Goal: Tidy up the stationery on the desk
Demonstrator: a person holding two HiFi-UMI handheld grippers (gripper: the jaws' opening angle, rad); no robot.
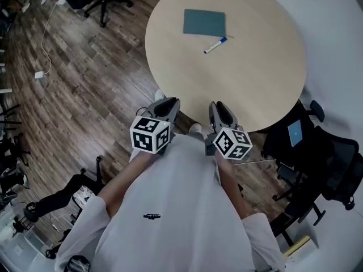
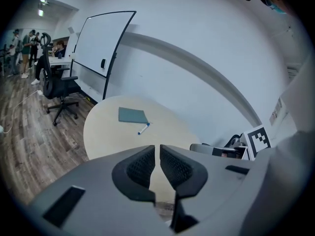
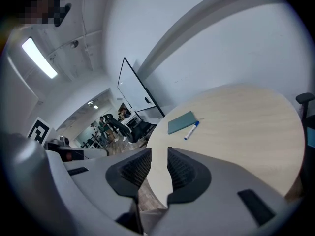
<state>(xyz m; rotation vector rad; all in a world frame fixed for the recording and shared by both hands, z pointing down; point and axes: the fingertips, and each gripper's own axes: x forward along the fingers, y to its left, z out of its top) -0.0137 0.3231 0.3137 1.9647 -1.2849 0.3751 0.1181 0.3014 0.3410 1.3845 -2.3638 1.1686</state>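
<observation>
Short of the bench's (image 1: 255,67) near edge, left hand-held gripper (image 1: 167,102) closed together, right hand-held gripper (image 1: 219,106) apart, both empty; approach step, next likely reaching the pen (image 1: 215,45) beside notebook (image 1: 204,22).

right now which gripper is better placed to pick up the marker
Right, probably. The marker lies almost straight ahead of the right gripper, whose jaws stand apart and empty; the left gripper is shut and sits further to the side.

Round table (image 1: 255,78), teal notebook (image 1: 204,21), blue-capped marker (image 1: 215,45)
</observation>
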